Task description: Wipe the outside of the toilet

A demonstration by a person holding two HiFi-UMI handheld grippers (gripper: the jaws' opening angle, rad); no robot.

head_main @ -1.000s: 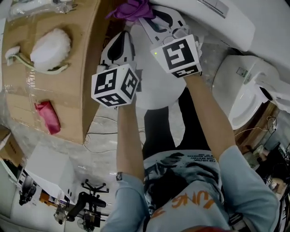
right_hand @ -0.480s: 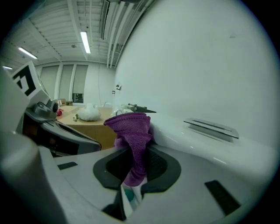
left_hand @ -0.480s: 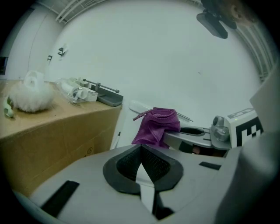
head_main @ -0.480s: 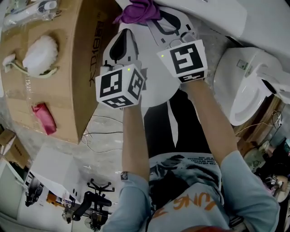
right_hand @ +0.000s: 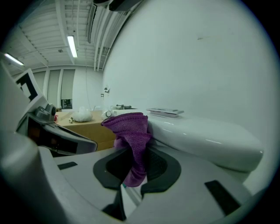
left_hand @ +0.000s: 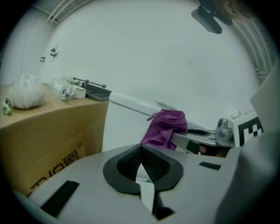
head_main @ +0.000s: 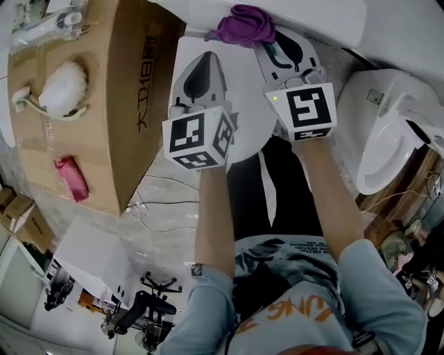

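The white toilet (head_main: 243,135) lies below both grippers, its tank (head_main: 305,17) at the top of the head view. A purple cloth (head_main: 244,26) rests against the tank's lower edge, and my right gripper (head_main: 269,43) is shut on it. In the right gripper view the cloth (right_hand: 131,135) hangs bunched between the jaws, with the tank (right_hand: 205,135) to its right. My left gripper (head_main: 203,66) hovers over the lid beside the right one, shut, its pads (left_hand: 151,162) meeting with nothing between them. From the left gripper view the cloth (left_hand: 166,127) shows ahead.
A cardboard box (head_main: 104,125) stands left of the toilet with a white fluffy brush (head_main: 62,87) and a red item (head_main: 71,178) on it. A second white fixture (head_main: 385,132) is at the right. Cables (head_main: 156,208) lie on the floor.
Both grippers and the purple cloth have shifted right and slightly down in the head view, along the tank's edge. The right gripper has kept its hold on the cloth.
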